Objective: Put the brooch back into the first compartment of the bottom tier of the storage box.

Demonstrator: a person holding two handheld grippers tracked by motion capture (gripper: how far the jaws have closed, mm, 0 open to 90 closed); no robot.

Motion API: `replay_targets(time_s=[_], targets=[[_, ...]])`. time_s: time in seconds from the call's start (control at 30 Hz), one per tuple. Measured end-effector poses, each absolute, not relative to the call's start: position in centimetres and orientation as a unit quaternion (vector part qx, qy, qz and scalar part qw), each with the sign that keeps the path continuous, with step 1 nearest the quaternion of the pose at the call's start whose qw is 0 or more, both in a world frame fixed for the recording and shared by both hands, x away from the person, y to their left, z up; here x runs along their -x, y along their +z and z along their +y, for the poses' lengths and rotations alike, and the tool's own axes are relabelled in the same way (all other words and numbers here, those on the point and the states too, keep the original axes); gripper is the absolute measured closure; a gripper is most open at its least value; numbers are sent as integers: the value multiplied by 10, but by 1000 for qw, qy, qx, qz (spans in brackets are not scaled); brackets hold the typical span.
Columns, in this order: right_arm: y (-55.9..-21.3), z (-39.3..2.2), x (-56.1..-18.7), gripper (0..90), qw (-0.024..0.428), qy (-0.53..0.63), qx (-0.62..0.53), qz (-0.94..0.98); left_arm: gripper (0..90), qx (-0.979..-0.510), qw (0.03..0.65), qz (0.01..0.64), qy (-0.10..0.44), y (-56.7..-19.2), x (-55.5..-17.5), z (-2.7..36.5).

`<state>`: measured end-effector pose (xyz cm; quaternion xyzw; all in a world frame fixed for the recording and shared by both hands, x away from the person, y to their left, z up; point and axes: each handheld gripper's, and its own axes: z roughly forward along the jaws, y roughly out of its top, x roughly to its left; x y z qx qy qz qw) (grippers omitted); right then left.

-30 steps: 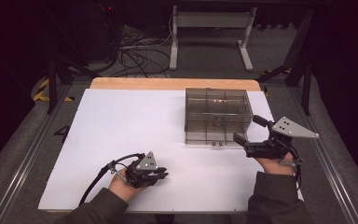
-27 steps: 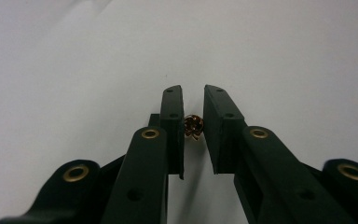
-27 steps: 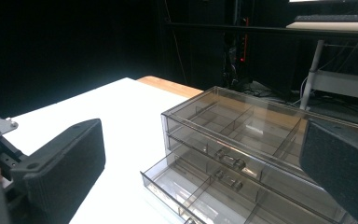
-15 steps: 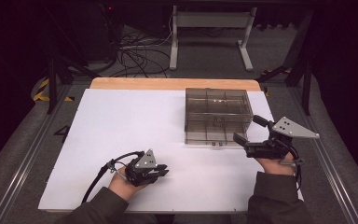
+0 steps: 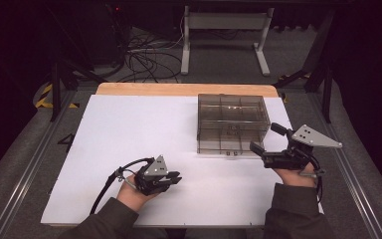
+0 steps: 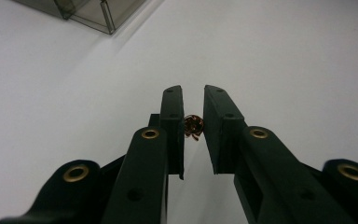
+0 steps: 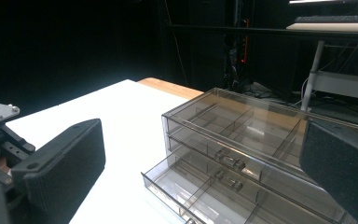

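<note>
My left gripper (image 5: 173, 178) rests low over the white sheet near the front left, pointing right. In the left gripper view its jaws (image 6: 192, 91) are shut on a small copper-coloured coiled piece (image 6: 193, 126) pinched between the pads. A smoky clear drawer box (image 5: 234, 119) stands at the back right of the sheet. Its lowest drawer (image 7: 200, 191) is pulled out, showing divided compartments. My right gripper (image 5: 266, 138) hovers just right of the box's front, jaws spread wide with nothing between them (image 7: 205, 161). A corner of the box (image 6: 98, 9) appears at the top of the left gripper view.
The white sheet (image 5: 129, 129) covers a wooden table whose bare edge (image 5: 179, 89) runs along the back. Metal rails (image 5: 358, 189) flank both sides. Cables and a white stand (image 5: 224, 30) lie on the floor beyond.
</note>
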<state>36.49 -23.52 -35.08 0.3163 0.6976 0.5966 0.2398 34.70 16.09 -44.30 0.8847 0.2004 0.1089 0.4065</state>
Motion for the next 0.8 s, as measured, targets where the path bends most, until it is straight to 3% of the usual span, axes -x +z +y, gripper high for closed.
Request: replay_targets(time_s=[0.8], targets=[[-351, -236, -365, 8, 241, 597, -315, 697, 789, -883, 409, 195, 126, -430, -361, 148]])
